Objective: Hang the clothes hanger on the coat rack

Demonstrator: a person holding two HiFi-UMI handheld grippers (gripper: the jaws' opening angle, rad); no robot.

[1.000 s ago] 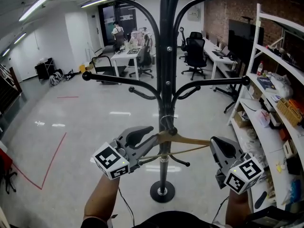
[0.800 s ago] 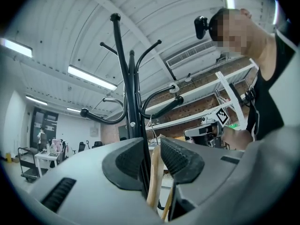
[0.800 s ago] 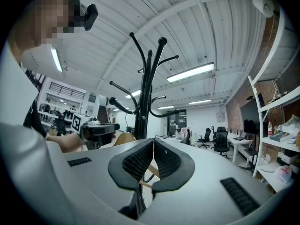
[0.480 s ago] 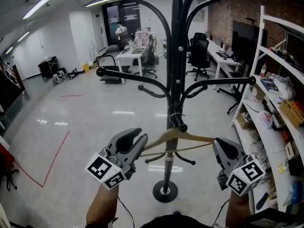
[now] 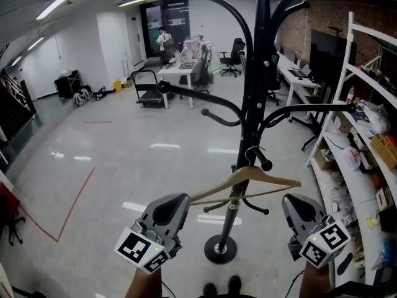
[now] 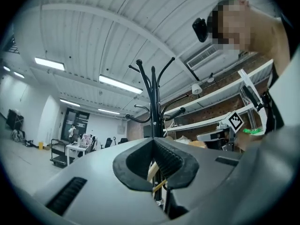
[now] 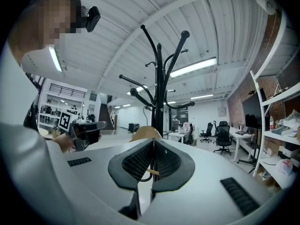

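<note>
A wooden clothes hanger (image 5: 248, 180) hangs by its wire hook from a low peg of the black coat rack (image 5: 254, 92), tilted with its left end lower. My left gripper (image 5: 183, 200) is shut and holds nothing, just below and near the hanger's left end. My right gripper (image 5: 289, 200) is shut and empty too, below the hanger's right end. In the left gripper view the rack (image 6: 153, 93) stands beyond the closed left gripper (image 6: 153, 140). In the right gripper view the hanger (image 7: 145, 132) shows behind the closed right gripper (image 7: 153, 141).
The rack's round base (image 5: 220, 250) sits on the glossy floor just ahead of my feet. White shelving (image 5: 360, 135) full of items lines the right. Desks and office chairs (image 5: 186, 67) and a person (image 5: 163, 39) are far back. Red tape (image 5: 74, 207) marks the floor at left.
My left gripper has let go of the hanger and both grippers have drawn back and down. The hanger now hangs free on the rack peg.
</note>
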